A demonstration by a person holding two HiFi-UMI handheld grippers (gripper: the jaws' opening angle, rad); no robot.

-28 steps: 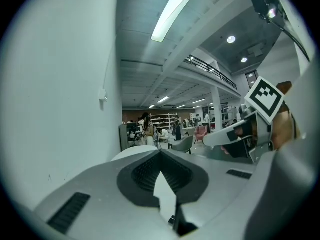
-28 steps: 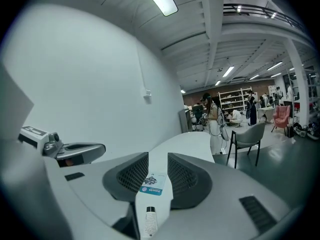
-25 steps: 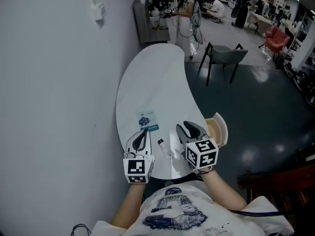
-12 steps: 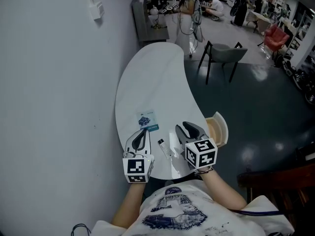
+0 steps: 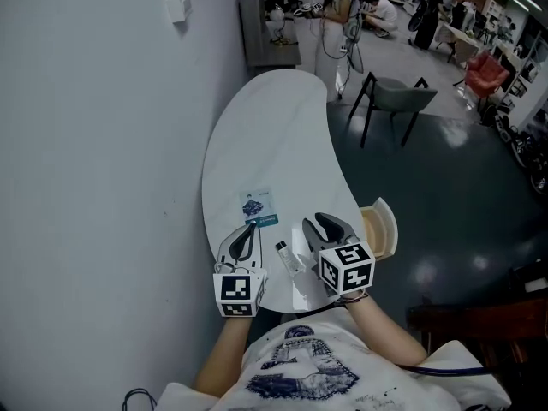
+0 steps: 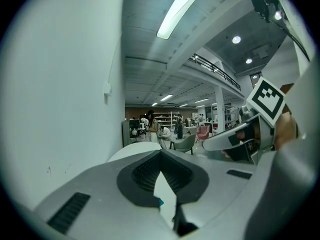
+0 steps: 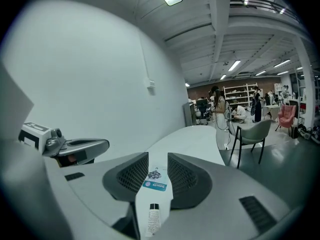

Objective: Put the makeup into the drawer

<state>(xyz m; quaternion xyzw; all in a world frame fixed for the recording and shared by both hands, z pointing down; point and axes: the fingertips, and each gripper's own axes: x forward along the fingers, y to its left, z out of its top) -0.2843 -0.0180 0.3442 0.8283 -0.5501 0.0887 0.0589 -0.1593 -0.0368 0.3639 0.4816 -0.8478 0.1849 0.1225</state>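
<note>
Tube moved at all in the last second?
No. The tube keeps its place, just below and right of the card.

There is one white curved table [image 5: 274,144]. Two small items lie on it: one makeup tube [image 5: 288,258] and one blue-and-white packet [image 5: 257,207]. There is one drawer [image 5: 379,229], at the table's right edge. The grippers number two, the left gripper [image 5: 249,229] and the right gripper [image 5: 318,223]. There are two marker cubes, one on each: the left cube [image 5: 237,291] and the right cube [image 5: 347,268]. Two chairs stand on the floor beyond: one grey chair [image 5: 396,97] and one red chair [image 5: 485,68]. One small box [image 5: 179,7] is on the wall. At least two people are in the background, one standing person [image 5: 336,24] and one crouching person [image 5: 385,11]; farther figures are too small to count.
</note>
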